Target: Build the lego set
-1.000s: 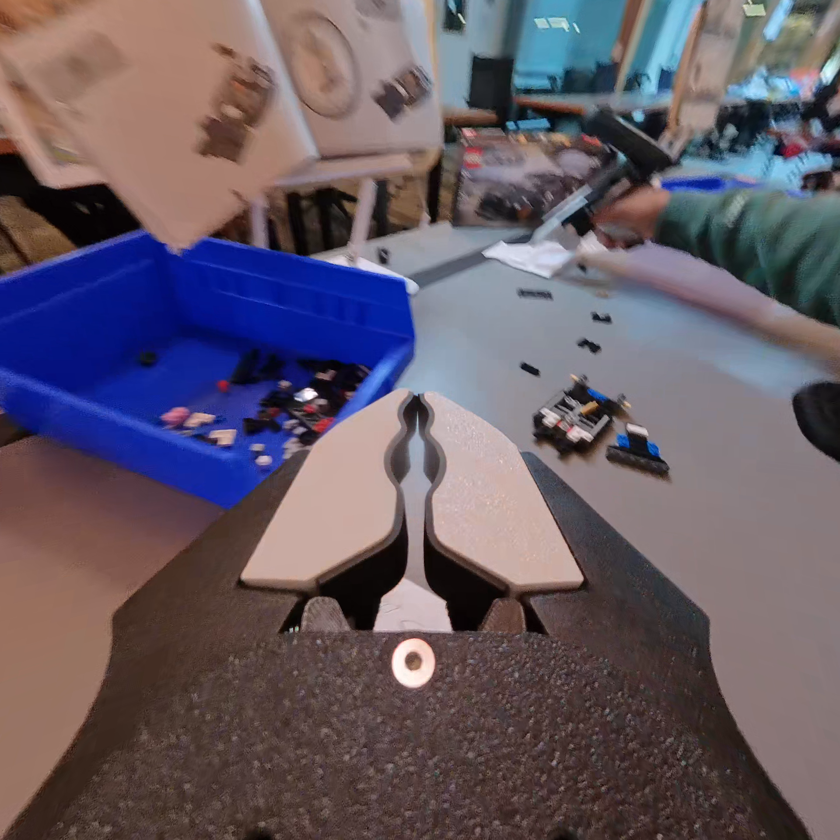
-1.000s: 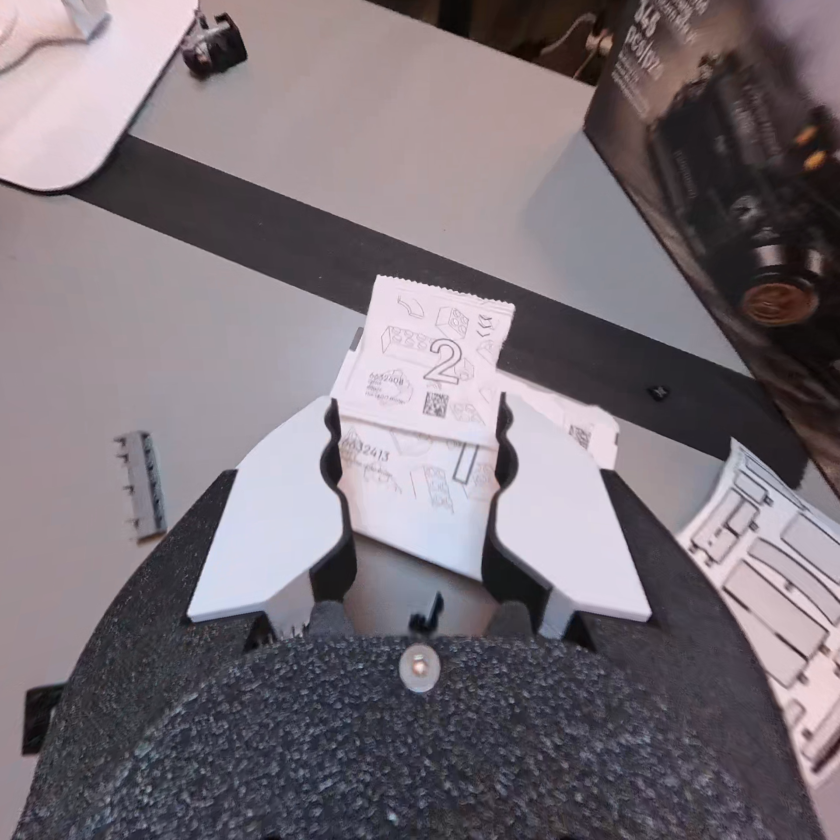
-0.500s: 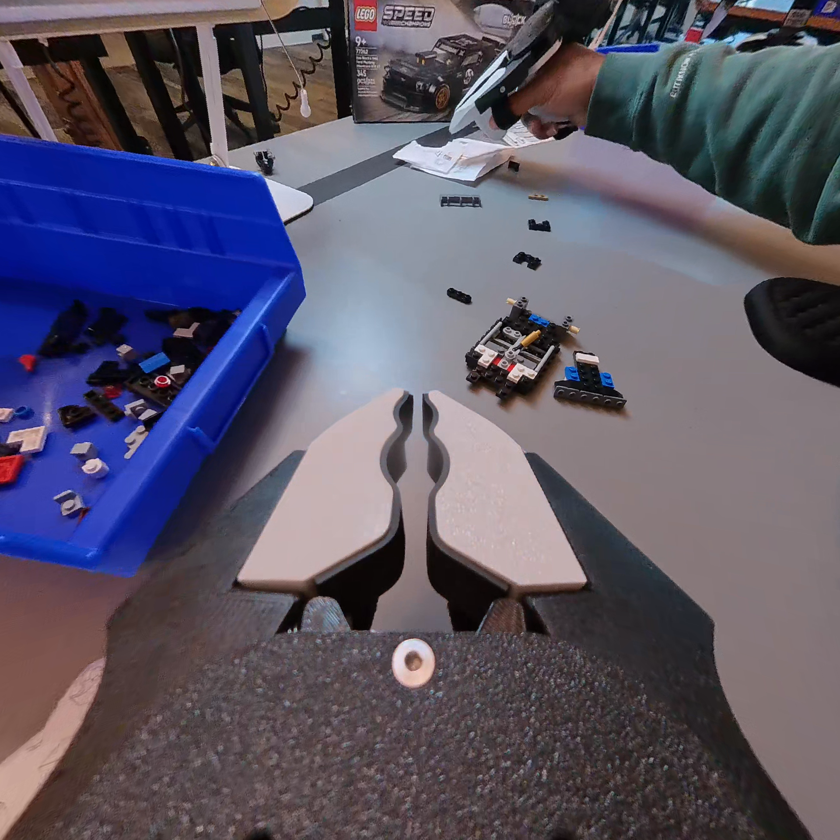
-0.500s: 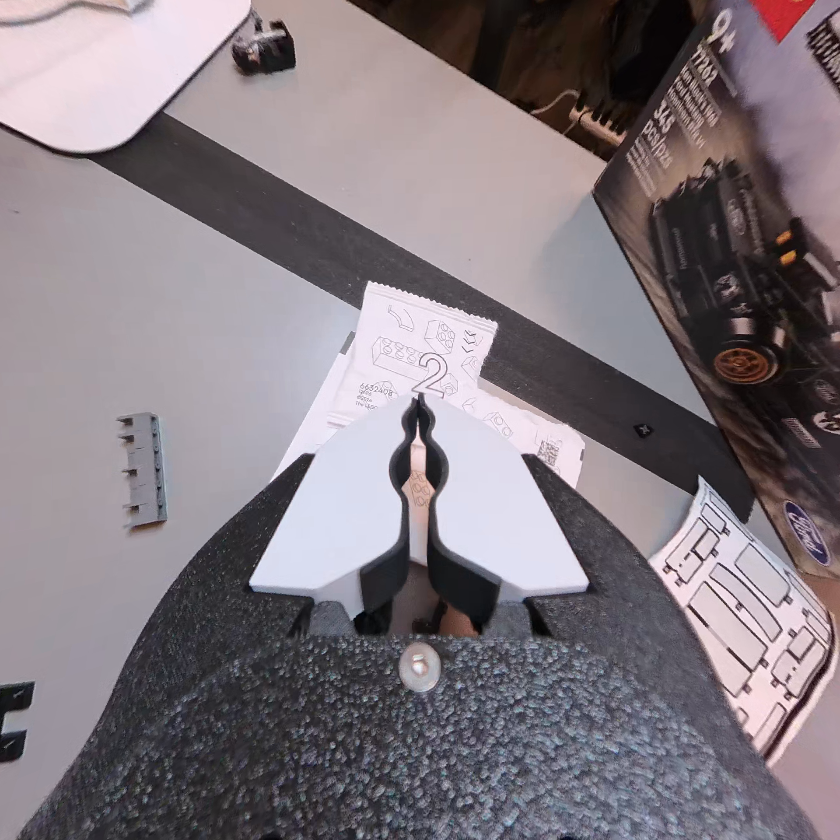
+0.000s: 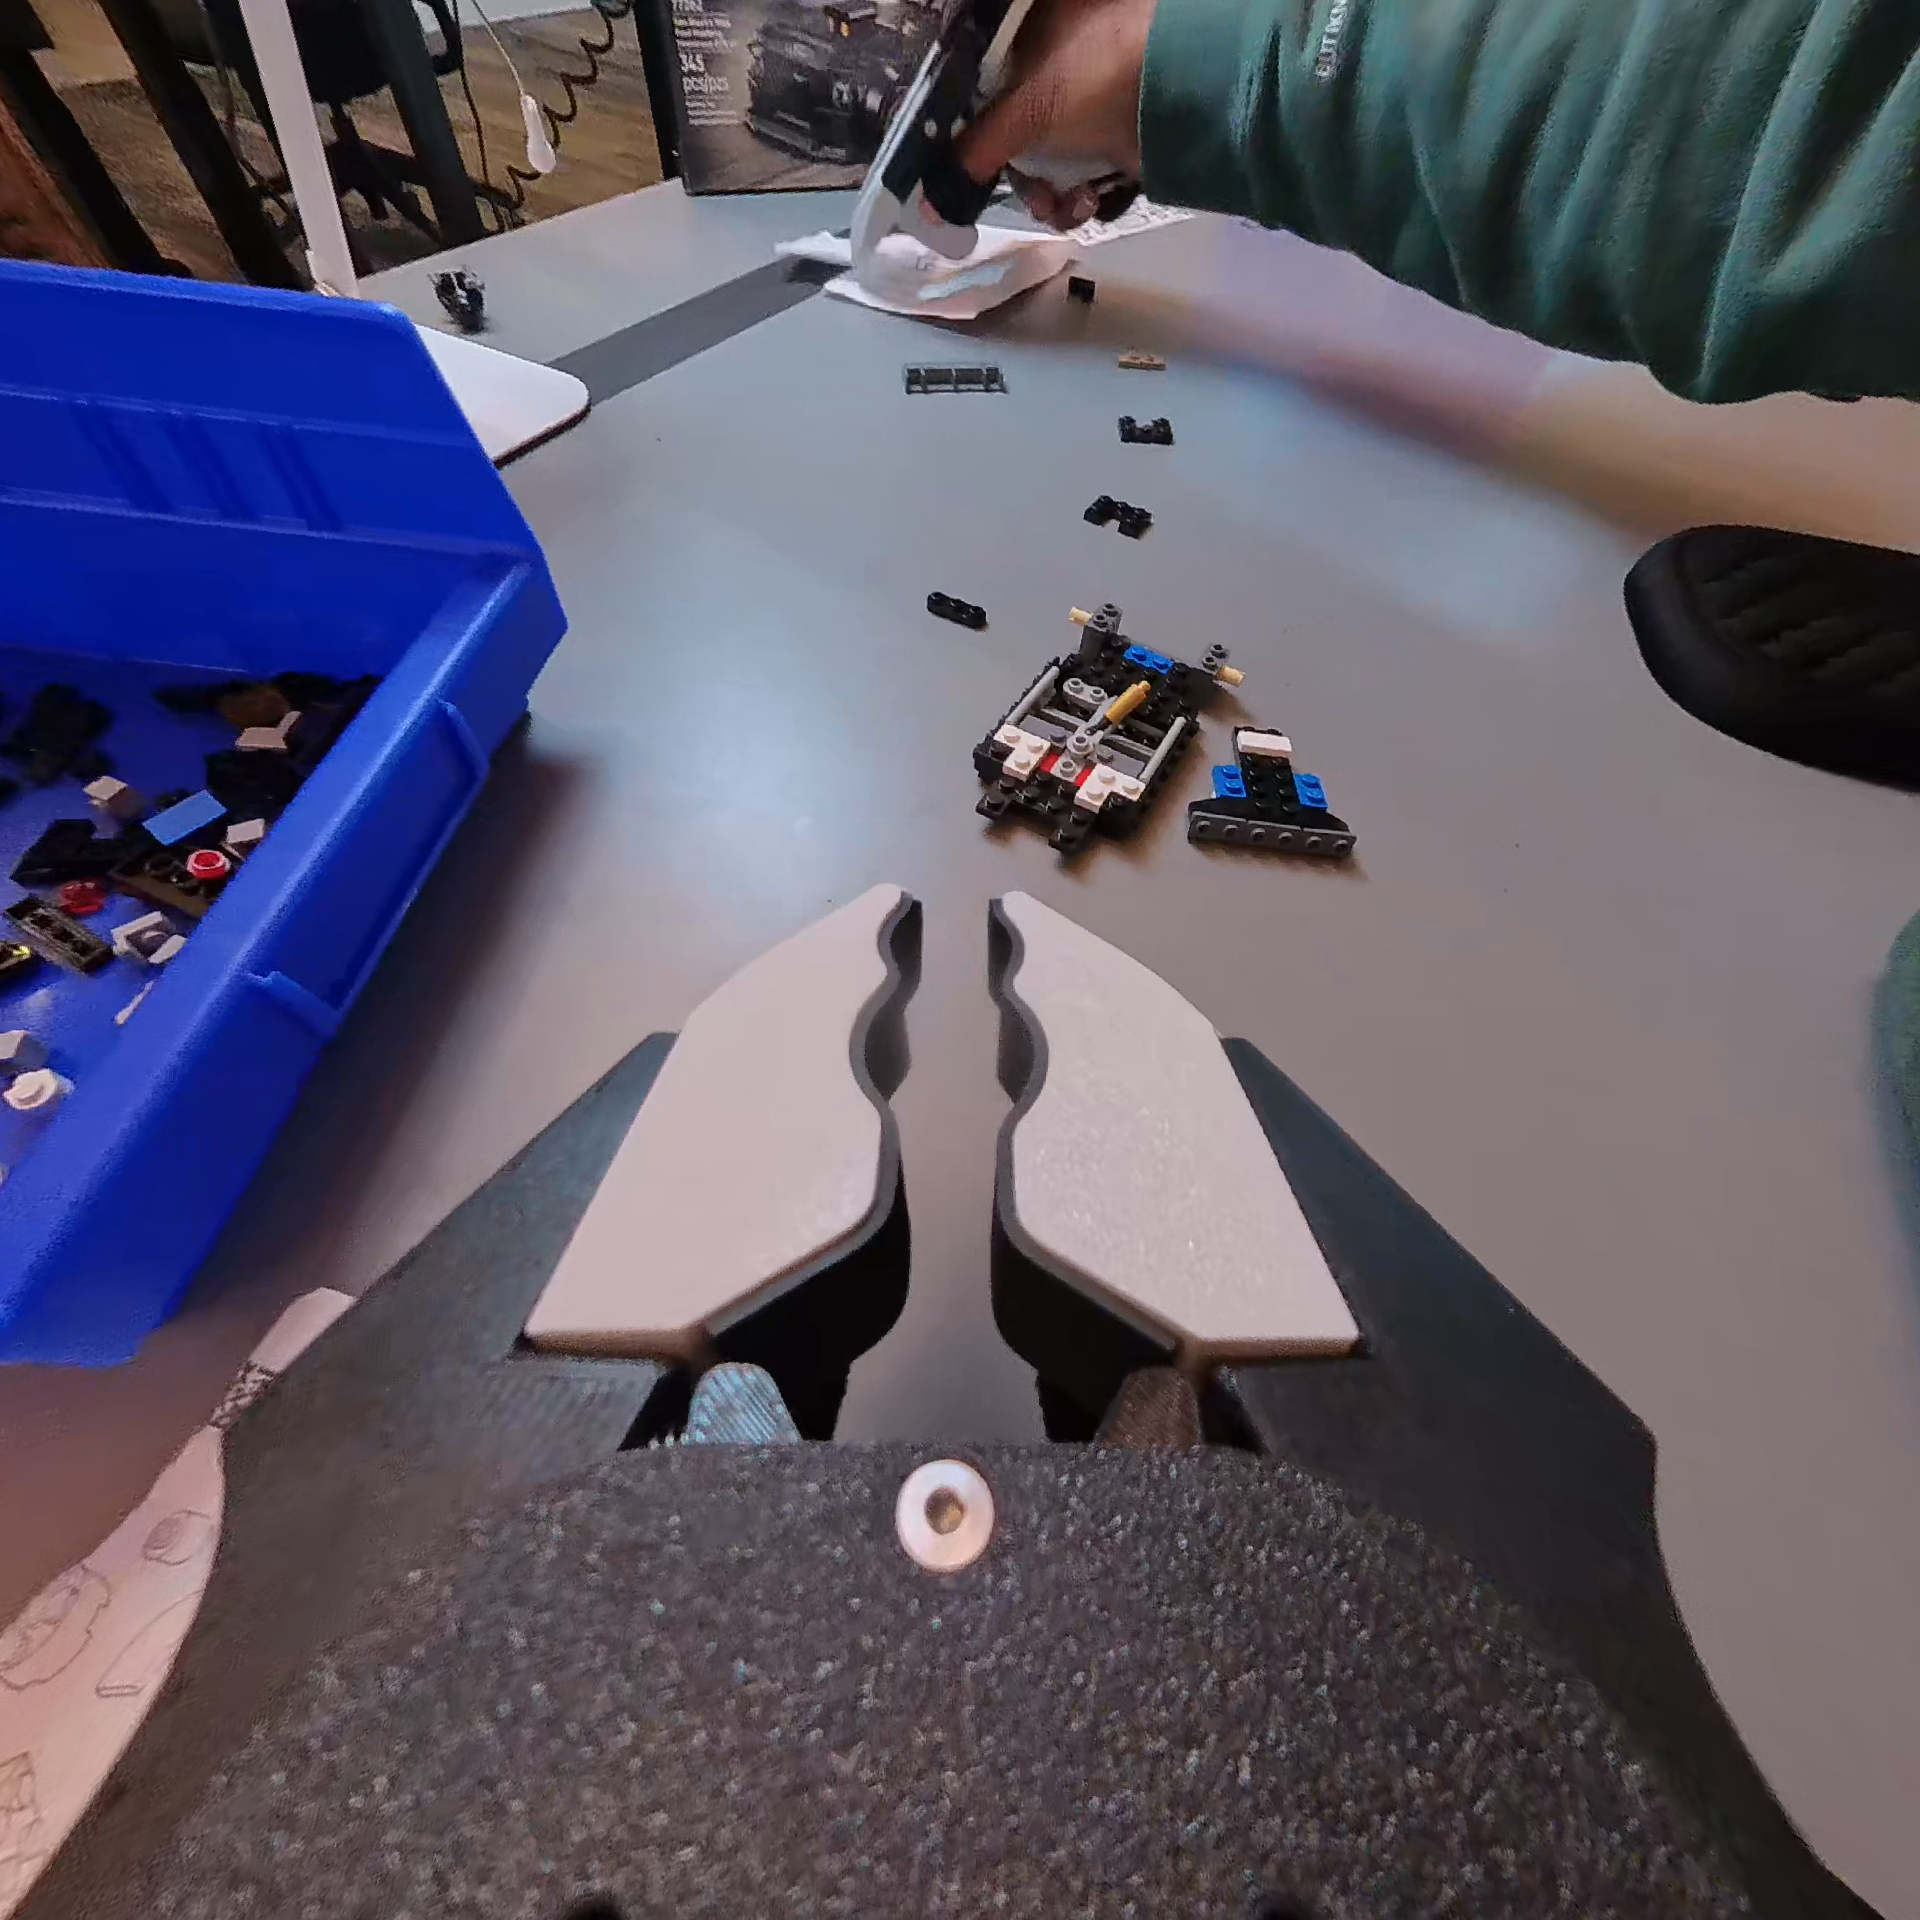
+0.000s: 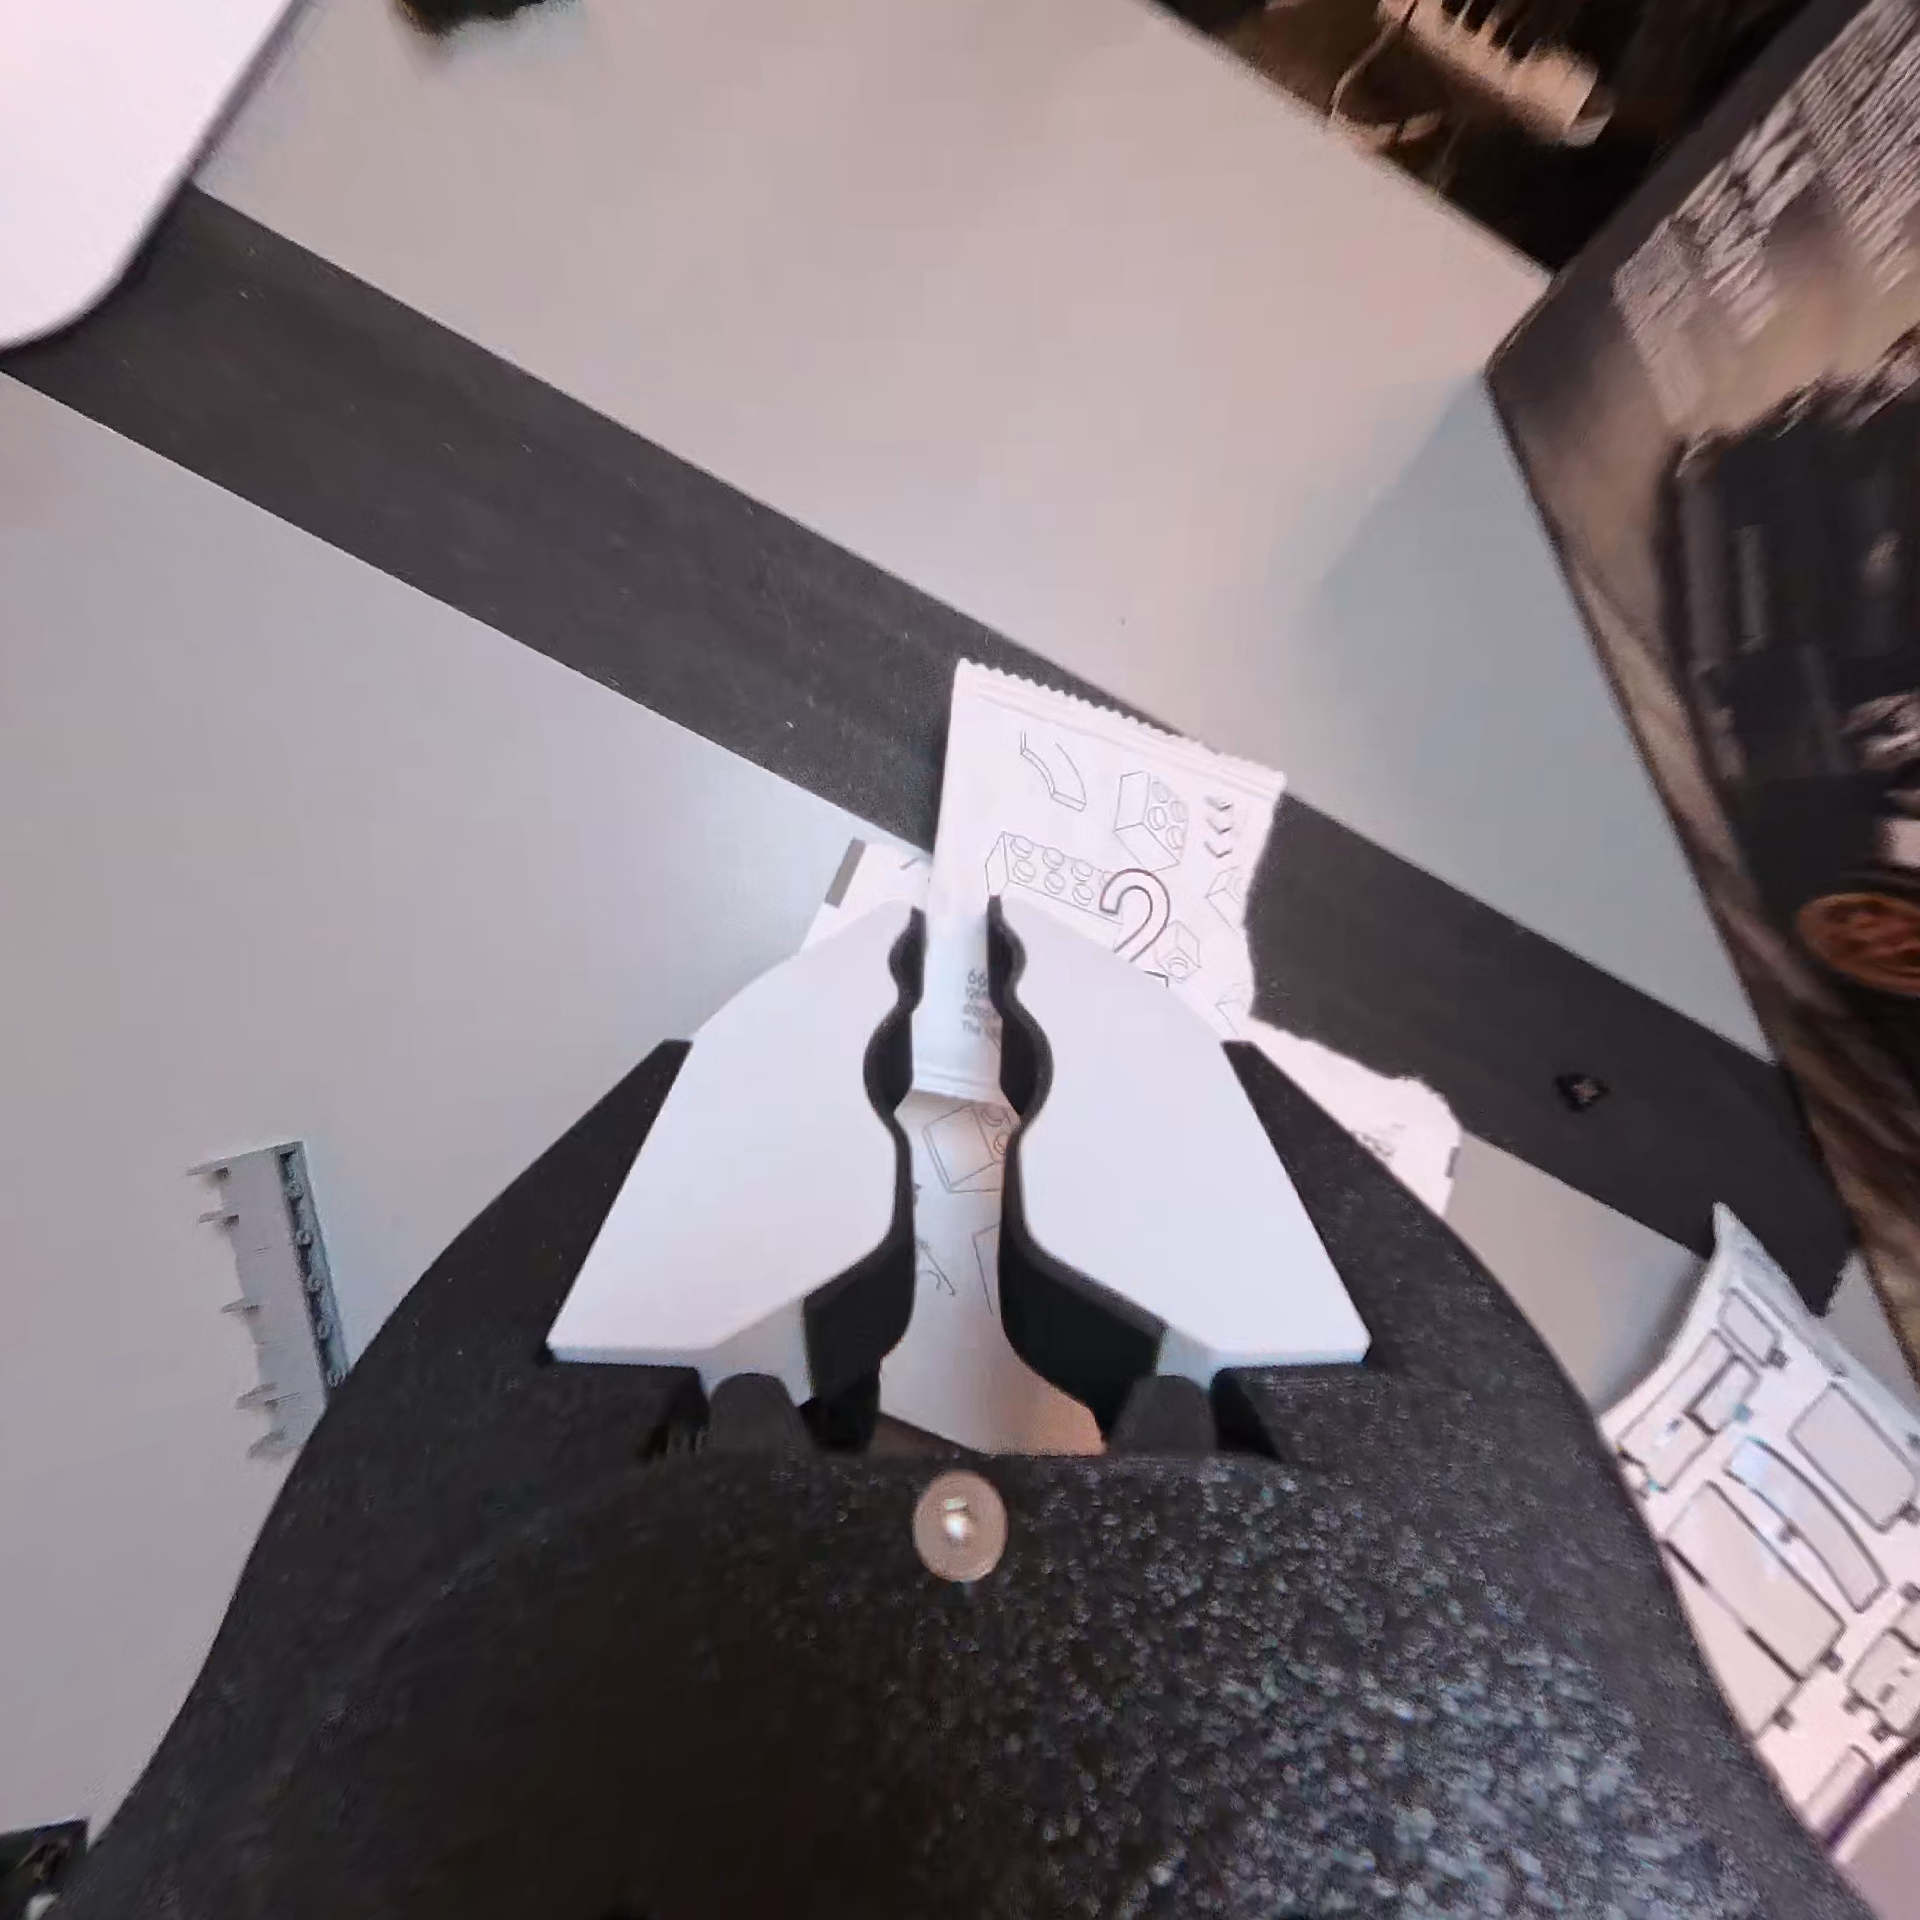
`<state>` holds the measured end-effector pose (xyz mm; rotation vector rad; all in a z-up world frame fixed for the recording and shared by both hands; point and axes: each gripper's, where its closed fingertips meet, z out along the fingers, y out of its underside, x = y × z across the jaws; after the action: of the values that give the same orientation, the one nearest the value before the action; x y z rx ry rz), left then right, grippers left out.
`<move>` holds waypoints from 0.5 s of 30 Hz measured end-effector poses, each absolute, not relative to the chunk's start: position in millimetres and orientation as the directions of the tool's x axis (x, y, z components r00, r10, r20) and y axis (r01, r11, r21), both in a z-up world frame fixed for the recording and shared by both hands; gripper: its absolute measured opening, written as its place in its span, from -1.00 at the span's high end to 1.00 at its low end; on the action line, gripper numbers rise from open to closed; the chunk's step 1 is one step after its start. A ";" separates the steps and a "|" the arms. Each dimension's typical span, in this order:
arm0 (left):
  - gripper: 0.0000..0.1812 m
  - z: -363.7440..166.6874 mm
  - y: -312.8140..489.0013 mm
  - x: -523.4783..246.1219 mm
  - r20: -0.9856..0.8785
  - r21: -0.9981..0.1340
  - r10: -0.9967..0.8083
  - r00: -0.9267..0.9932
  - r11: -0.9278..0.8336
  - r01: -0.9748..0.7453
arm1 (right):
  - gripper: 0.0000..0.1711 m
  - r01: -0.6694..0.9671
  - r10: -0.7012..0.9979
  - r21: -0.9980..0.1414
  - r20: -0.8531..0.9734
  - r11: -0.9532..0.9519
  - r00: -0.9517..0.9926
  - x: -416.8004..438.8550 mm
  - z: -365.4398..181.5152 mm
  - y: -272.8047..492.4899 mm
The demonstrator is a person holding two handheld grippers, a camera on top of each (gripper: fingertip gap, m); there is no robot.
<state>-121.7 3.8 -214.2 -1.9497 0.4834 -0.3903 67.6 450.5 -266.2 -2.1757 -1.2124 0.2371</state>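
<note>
My right gripper point(image 6: 954, 909) is shut on the left edge of a white printed paper bag point(image 6: 1101, 800), which stands up creased between the jaws above the grey table. Another white bag point(image 6: 1382, 1122) lies under it. In the left wrist view the right gripper point(image 5: 914, 177) and the bag point(image 5: 956, 275) show far off, held by a hand in a green sleeve. My left gripper point(image 5: 954, 909) is empty, its jaws a narrow gap apart, low over the table. A partly built brick model point(image 5: 1091, 743) and a smaller black and blue assembly point(image 5: 1268, 795) lie just beyond it.
A blue bin point(image 5: 260, 582) with several loose bricks stands at the left. Small black pieces point(image 5: 956, 610) lie along the table's middle. A dark printed box point(image 6: 1766, 520), a sticker sheet point(image 6: 1787, 1475) and a grey toothed piece point(image 6: 281, 1278) lie around the bag. A black strip point(image 6: 520, 520) crosses the table. My right fingertips sit around 50 cm from my left ones.
My right gripper went from open around the bag to shut on it, and the bag has since risen and creased. My left gripper tipped down toward the table and its jaws parted slightly.
</note>
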 end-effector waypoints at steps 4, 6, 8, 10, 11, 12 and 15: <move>0.83 -219.4 4.6 -120.1 0.049 -0.906 -0.501 0.864 -0.387 -0.173 | 0.92 0.641 0.815 -0.740 0.234 -0.204 0.530 61.6 -224.2 431.4; 0.84 -221.2 5.2 -118.5 0.056 -0.904 -0.509 0.859 -0.391 -0.173 | 0.93 0.593 0.837 -0.791 0.218 -0.150 0.503 58.9 -206.2 406.2; 0.84 -223.1 6.1 -116.6 0.064 -0.903 -0.515 0.855 -0.395 -0.170 | 0.93 0.535 0.881 -0.834 0.148 -0.132 0.449 51.3 -191.2 368.7; 0.82 -223.1 6.9 -113.3 0.079 -0.905 -0.522 0.850 -0.394 -0.158 | 0.93 0.478 0.929 -0.873 0.093 -0.097 0.359 36.4 -175.1 320.5; 0.79 -221.4 7.3 -110.3 0.095 -0.909 -0.528 0.844 -0.391 -0.142 | 0.94 0.456 0.947 -0.889 0.099 -0.055 0.307 27.4 -167.4 295.0; 0.77 -218.8 8.0 -107.3 0.115 -0.914 -0.535 0.837 -0.388 -0.122 | 0.93 0.441 0.962 -0.897 0.116 -0.006 0.248 18.0 -161.8 267.9; 0.69 -203.5 11.2 -100.0 0.215 -0.924 -0.536 0.816 -0.383 -0.008 | 0.93 0.361 0.984 -0.923 0.168 0.135 0.061 -13.4 -151.2 177.3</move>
<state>-100.0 11.2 -203.5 -1.8951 0.4099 -0.5972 -13.4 177.3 -151.2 -1.3880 -1.4671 0.8316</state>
